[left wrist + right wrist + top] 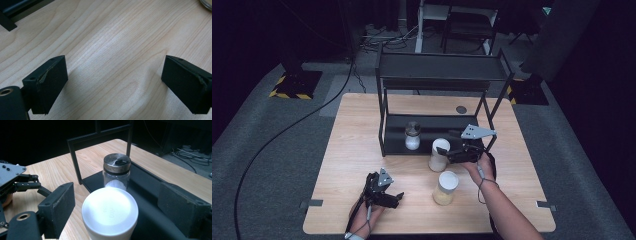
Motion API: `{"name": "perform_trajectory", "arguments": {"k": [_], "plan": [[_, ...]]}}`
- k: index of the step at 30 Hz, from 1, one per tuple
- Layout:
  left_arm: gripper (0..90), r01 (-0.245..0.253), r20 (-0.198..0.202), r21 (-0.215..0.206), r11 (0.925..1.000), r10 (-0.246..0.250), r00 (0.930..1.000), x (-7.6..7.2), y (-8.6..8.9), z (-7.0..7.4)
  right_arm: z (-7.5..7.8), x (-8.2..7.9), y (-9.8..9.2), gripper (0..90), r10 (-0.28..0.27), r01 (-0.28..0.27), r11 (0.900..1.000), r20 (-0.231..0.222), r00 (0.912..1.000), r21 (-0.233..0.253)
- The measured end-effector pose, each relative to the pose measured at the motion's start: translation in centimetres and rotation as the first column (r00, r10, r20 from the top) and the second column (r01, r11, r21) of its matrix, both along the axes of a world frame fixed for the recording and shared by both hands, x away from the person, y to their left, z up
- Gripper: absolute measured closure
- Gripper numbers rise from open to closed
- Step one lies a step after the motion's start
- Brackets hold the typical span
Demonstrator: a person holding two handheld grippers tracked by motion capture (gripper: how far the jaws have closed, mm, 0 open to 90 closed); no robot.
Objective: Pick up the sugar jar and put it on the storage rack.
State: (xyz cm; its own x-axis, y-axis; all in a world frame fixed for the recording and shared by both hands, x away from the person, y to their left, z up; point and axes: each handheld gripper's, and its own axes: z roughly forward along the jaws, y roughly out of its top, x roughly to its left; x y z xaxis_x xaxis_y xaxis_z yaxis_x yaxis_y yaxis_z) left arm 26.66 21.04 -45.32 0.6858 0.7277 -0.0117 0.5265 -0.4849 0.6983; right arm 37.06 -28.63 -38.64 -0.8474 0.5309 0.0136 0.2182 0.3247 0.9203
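Right tool (451, 152) stands with its jaws spread wide on either side of a white-lidded jar (439, 155), one jaw to each flank and neither visibly pressing on it; in the right gripper view the jar's white lid (110, 210) sits low between the two black jaws. That jar stands upright on the bench (352, 150), just in front of the lower shelf of a black rack (442, 75). On that lower shelf, just behind it, stands a glass shaker (412, 135) with a metal cap, holding a white powder at the bottom. A second white-lidded jar (445, 188), with yellowish contents, stands nearer the person, close to the right forearm. Left tool (384, 196) lies low over the bare wood at the near left, well apart from the jars, its jaws wide apart with nothing between them.
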Motion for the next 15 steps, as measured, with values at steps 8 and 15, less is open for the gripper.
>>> {"name": "perform_trajectory", "arguments": {"k": [8,15], "plan": [[6.7,0.0,0.0,0.0,1.0,0.0,1.0,0.0,0.0,0.0,-1.0,0.6,0.4,13.8,0.025,-0.025,1.0,-0.018,0.9995,-0.007],[6.7,0.001,0.0,0.001,1.0,-0.001,1.0,0.0,0.0,0.0,-1.7,1.0,0.9,14.4,0.039,-0.039,0.999,-0.032,0.9988,-0.026]]}}
